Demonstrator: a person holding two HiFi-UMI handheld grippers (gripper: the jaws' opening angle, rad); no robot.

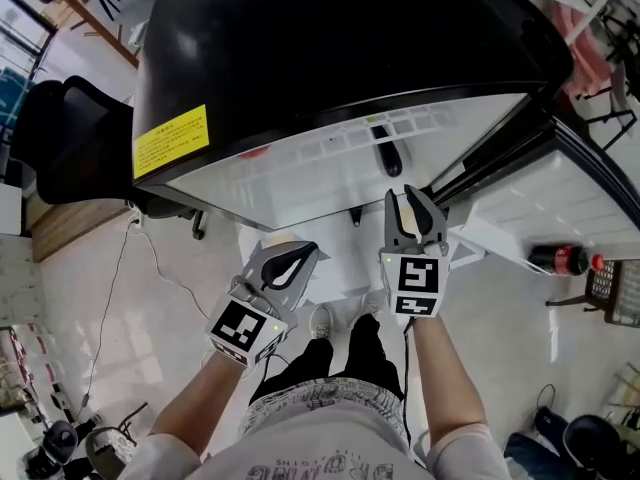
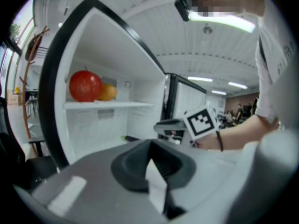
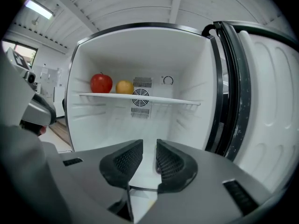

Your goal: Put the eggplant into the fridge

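Holding both grippers before the open fridge, eggplant lying inside

We are standing in front of the fridge [image 1: 300,48], and its door [image 1: 570,193] is hanging wide open at our right. The eggplant [image 1: 388,156] is lying on the white floor of the compartment, under the shelf [image 3: 177,100]. In the left gripper view its green stalk end is showing at the left of its dark body. Neither gripper is touching it.

We are holding the right gripper [image 1: 412,200] just outside the opening, pointing into the compartment and a little downward. Its jaws are standing only a narrow gap apart, and nothing is sitting between the pads, so it is carrying nothing. Through the gap we are seeing the fridge floor and a small dark purple patch farther in, which appears to be the eggplant.

We are holding the left gripper [image 1: 300,258] beside the right one but nearer to our body, well apart from the eggplant. Its jaws are meeting at the tips, and they are holding nothing.

On the shelf a red apple [image 3: 101,83] and an orange-yellow fruit [image 3: 124,87] are sitting side by side, close to the left wall. A bottle [image 1: 558,259] with a red cap is resting in the open door.
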